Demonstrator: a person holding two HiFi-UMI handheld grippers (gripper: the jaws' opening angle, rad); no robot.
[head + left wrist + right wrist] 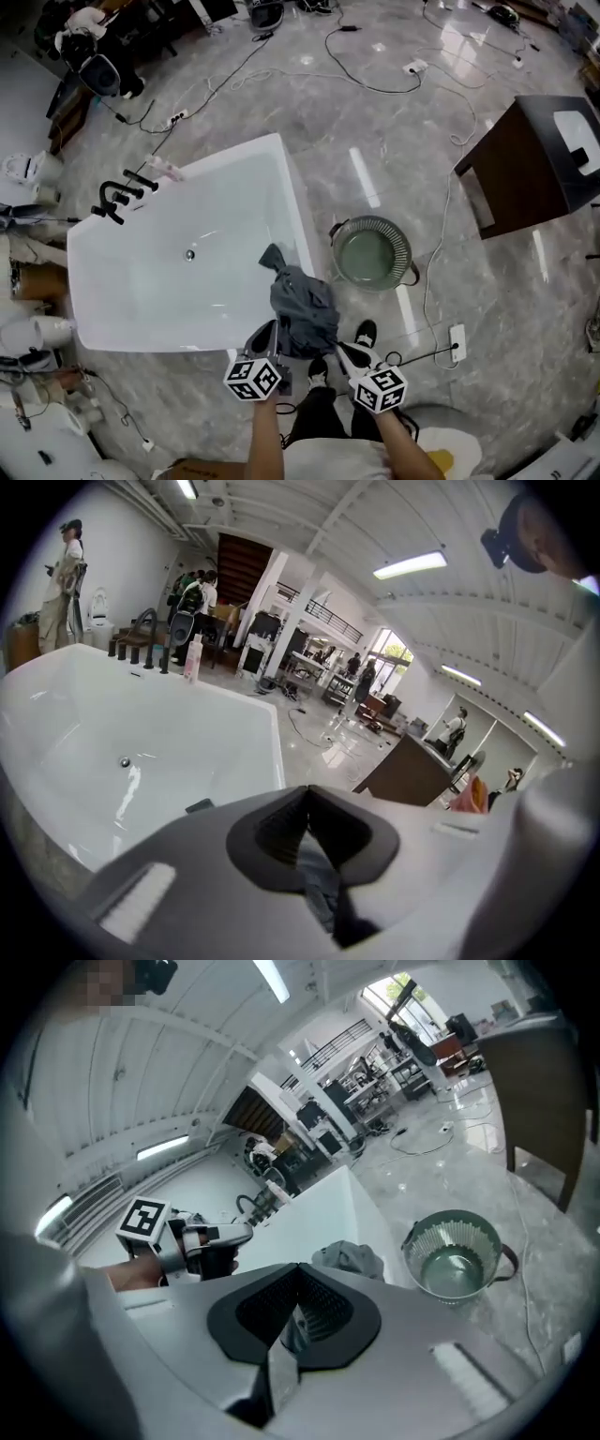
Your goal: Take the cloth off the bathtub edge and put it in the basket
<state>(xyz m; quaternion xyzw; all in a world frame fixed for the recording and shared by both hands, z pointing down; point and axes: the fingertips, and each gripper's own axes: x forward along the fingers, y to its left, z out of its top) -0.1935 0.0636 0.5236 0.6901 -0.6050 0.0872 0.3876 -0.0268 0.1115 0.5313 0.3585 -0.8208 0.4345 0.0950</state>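
Note:
A grey cloth (302, 305) lies draped over the near right corner of the white bathtub (292, 192), partly hanging outside the rim. My left gripper (265, 333) is shut at the cloth's left edge. In the left gripper view, blue-grey fabric (321, 883) hangs pinched between its jaws (309, 841). My right gripper (345, 352) is shut at the cloth's lower right edge. A fold of cloth shows in its jaws (298, 1321), and the rest of the cloth (349, 1258) is bunched on the tub edge ahead. The round green basket (405, 246) stands on the floor right of the tub.
A dark wooden cabinet (530, 164) stands at the far right. Cables and a power strip (457, 342) lie on the marble floor near the basket. Black taps (117, 199) and a bottle (166, 170) sit at the tub's far end. The person's shoes (366, 333) are beside the cloth.

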